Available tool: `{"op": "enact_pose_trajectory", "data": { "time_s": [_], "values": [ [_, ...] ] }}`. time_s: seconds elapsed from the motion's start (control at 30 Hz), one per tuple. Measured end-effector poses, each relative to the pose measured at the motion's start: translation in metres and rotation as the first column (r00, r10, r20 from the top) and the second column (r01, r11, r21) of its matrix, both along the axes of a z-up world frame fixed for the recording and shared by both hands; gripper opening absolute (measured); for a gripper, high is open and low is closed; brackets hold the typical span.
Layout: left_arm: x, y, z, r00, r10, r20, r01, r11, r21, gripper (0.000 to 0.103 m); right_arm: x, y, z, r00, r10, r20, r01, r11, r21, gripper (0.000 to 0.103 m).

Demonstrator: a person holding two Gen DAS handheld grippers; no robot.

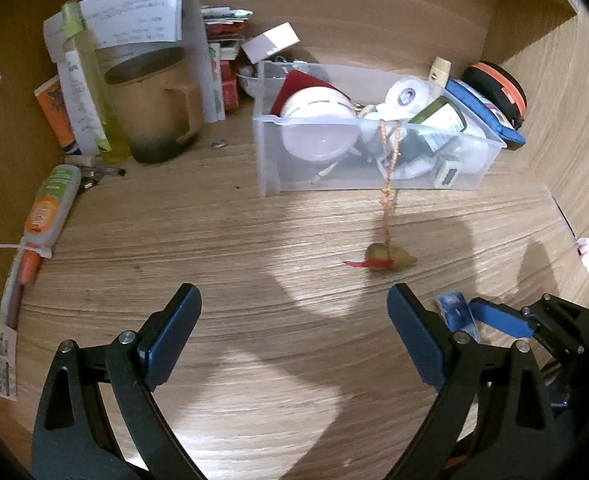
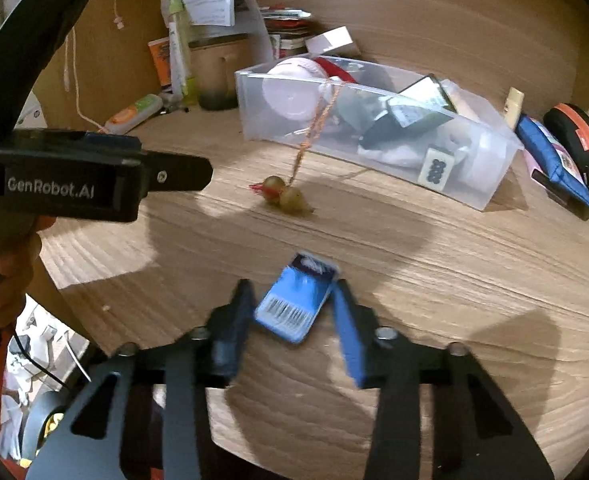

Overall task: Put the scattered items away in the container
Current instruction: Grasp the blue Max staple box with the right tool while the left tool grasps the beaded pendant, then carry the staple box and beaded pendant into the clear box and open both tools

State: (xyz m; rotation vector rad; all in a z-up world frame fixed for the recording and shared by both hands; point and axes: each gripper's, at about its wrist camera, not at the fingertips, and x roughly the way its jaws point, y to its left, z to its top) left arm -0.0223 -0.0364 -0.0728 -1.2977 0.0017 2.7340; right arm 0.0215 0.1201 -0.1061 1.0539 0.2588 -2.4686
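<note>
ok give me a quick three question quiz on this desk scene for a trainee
1. True or false: the left hand-held gripper has something between its jaws.
2. What sits between the fingers of the right hand-held gripper? A) the blue packet B) a green bottle C) a mug
3. Fill in: the gourd charm lies on the desk, and its cord runs up over the wall of the clear ____.

Key: 1 false, its jaws stand wide open over bare wood. 2 A, the packet with a barcode. 3 bin.
</note>
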Motion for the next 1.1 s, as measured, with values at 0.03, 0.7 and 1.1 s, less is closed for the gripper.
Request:
{"op": "enact_pose_trajectory", "data": {
  "time_s": [0.03,0.7,1.1],
  "values": [
    [0.0,0.002,-0.001,1.0,-0.005,0.002,0.005,1.0,0.001,0.095,-0.001,0.002,0.0,1.0,-0.002,-0.001,0.002,1.0,-0.003,0.027],
    [-0.045,0.074,-0.025,0.988,-0.121,0.1,0.13,0.988,-0.081,0.055,-0.019,0.074,0.013,0.987,-0.16,-0.026,0.156,0.982,-0.103,0.026],
    [-0.028,0.067,-0.004,0.995,-0.094,0.031,0.095,0.995,-0.042,0.03,-0.03,0.084,0.038,0.984,-0.163,-0.072,0.149,0.974,-0.172,0.026]
  ]
}}
